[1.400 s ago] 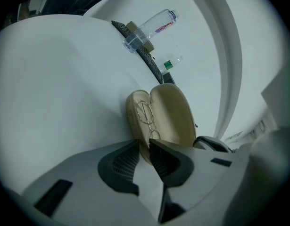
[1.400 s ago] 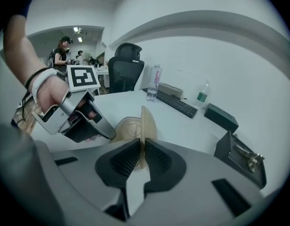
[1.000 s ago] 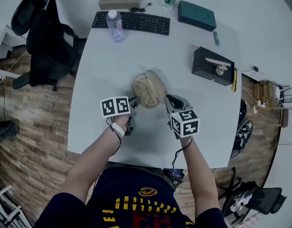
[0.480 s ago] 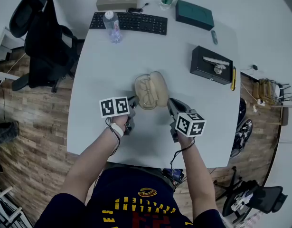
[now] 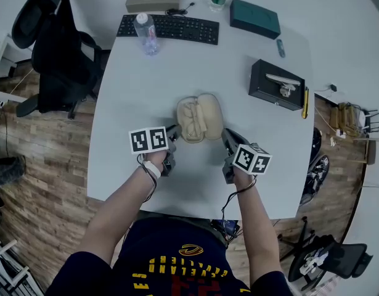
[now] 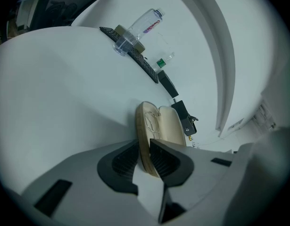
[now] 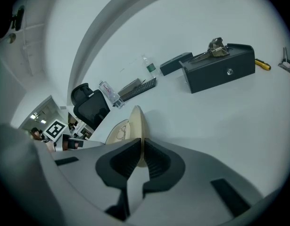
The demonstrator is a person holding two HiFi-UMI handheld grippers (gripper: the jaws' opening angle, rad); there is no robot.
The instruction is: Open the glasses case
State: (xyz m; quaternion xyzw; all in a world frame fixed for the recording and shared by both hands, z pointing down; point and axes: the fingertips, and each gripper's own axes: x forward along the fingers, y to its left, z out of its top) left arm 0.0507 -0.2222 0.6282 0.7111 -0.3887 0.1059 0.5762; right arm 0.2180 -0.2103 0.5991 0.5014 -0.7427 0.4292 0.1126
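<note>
Sitting near case (image 5: 198, 117): box (image 5: 275, 85) (keyboard (image 5: 169, 28) beyond).

White rectangular table (image 5: 140, 91) with rounded corners stands on a wood-plank floor (image 5: 47, 184). One black office chair (image 5: 63, 54) is at the table's far left corner. A second black chair (image 5: 337, 258) is at the near right, well apart from the table. Pale plain surface (image 5: 337, 17) lies beyond the far edge. Lighting is even and dim.

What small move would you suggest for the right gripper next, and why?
Probably lower the right gripper outward until the lid rests on the table: the glasses case is already open, glasses visible inside, but the lid stands raised in that gripper's shut jaws.
</note>
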